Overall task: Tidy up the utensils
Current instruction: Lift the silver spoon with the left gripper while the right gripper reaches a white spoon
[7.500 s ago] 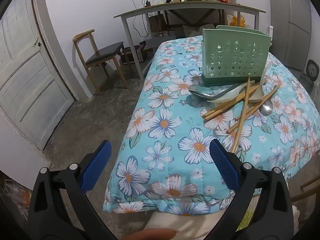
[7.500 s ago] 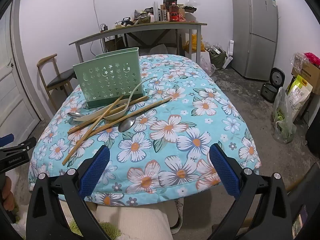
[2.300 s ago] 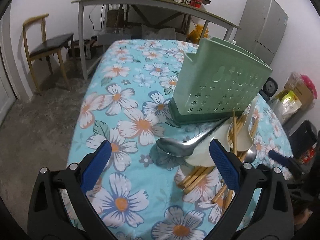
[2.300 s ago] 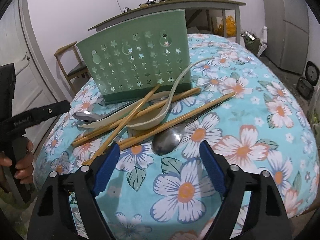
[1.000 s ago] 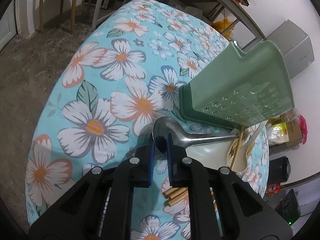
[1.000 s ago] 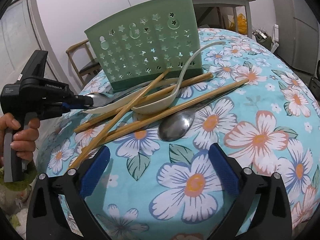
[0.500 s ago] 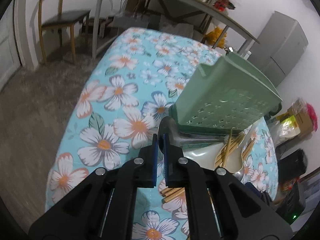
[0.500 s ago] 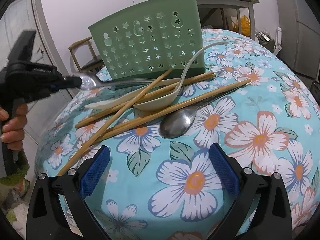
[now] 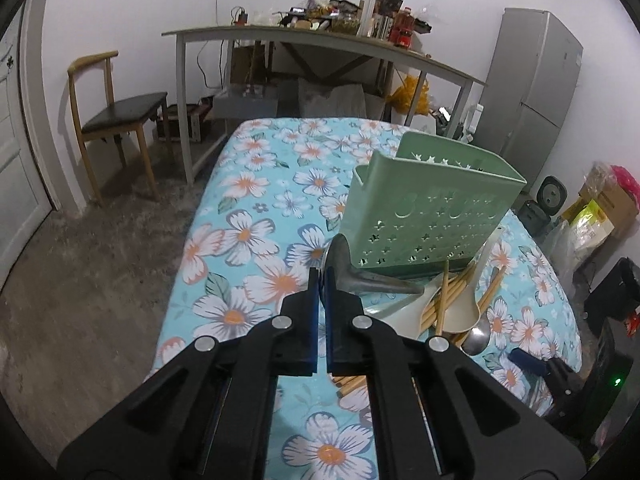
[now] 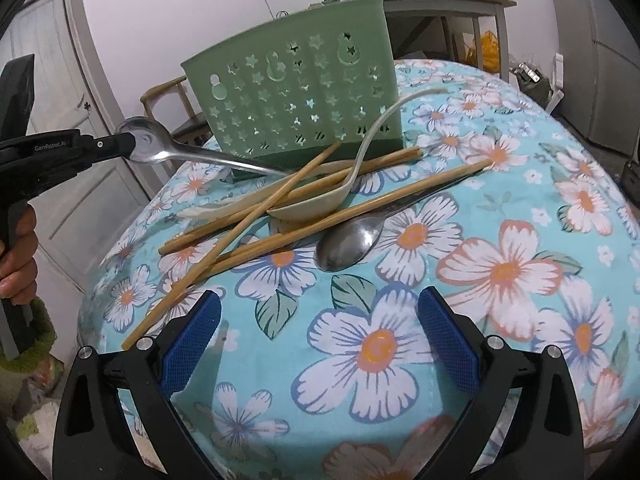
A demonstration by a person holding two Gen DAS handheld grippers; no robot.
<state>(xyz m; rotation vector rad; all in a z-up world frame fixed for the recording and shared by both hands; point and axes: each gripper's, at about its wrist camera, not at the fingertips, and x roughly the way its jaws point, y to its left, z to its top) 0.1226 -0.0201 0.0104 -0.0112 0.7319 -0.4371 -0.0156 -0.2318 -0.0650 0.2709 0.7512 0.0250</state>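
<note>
— Our left gripper (image 9: pixel 321 276) jaws have clamped the steel spoon (image 10: pixel 176 148) by its bowl and lifted that end off the flower-print desk (image 10: pixel 500 272).

— Right gripper (image 10: pixel 318 338) jaws apart, empty. Green perforated plastic holder (image 10: pixel 296 96) next, we judge.

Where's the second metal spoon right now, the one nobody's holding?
In the right wrist view the loose metal spoon lies on the floral cloth, bowl nearest the camera, right of the chopsticks.

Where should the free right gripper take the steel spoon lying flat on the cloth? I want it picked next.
Grip the steel spoon by its bowl, coming from above: the handle runs back under the chopsticks, while the bowl lies bare just ahead of the open right gripper.
</note>
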